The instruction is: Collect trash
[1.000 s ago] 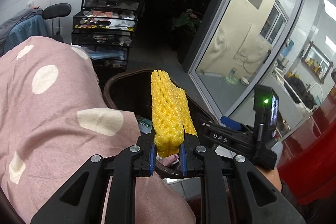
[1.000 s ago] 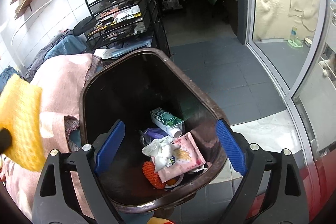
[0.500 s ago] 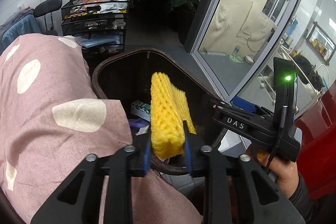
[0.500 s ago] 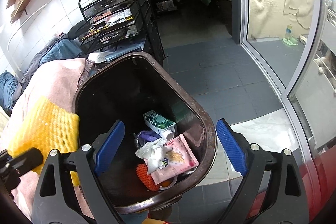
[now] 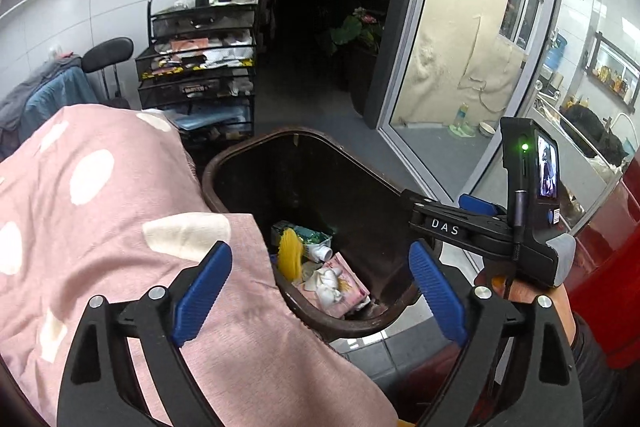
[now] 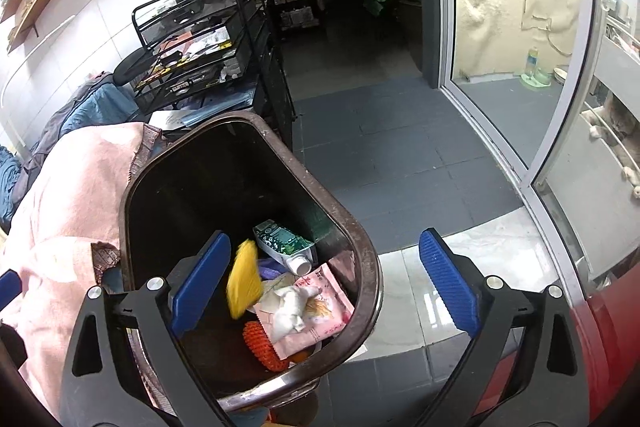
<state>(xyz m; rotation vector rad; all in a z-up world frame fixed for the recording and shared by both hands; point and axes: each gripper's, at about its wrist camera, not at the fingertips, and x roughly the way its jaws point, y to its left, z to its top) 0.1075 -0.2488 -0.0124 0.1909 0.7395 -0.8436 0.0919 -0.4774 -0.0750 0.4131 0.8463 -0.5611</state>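
Left hand-held gripper (image 5: 320, 287) over the near rim of the brown trash bin (image 5: 248, 155), jaws opening wide, blue pads far apart, nothing pressed between them. Yellow foam net (image 5: 290, 253) loose inside the bin, blurred, at about 11 o'clock from that gripper's midpoint in the left wrist view, clear of both pads. Same yellow foam net (image 6: 242, 281) in the right wrist view just beside the left blue pad of the right hand-held gripper (image 6: 324, 279), over the heap of rubbish; cannot tell whether airborne or already resting.

Right hand-held gripper also opening, jaws spread wide above the bin, holding nothing. Seen from the left wrist view at 3 o'clock as a black body marked DAS with a small lit screen, gripped by a hand (image 5: 532, 295).

Inside the bin: green-and-white carton (image 6: 282, 241) at 12 o'clock of the heap, pink printed packet (image 6: 316, 311) at 4 o'clock of the yellow net, crumpled white tissue (image 6: 292, 307) lying on the packet, orange foam net (image 6: 260, 345) at 6 o'clock near the bin's near wall.

Pink spotted blanket (image 5: 100, 219) at 9 o'clock, touching the bin's left rim. Black wire rack (image 5: 200, 75) with bottles on top at 12 o'clock beyond the bin. Grey tiled floor (image 6: 392, 147) and glass door (image 6: 520, 27) at 2 o'clock.
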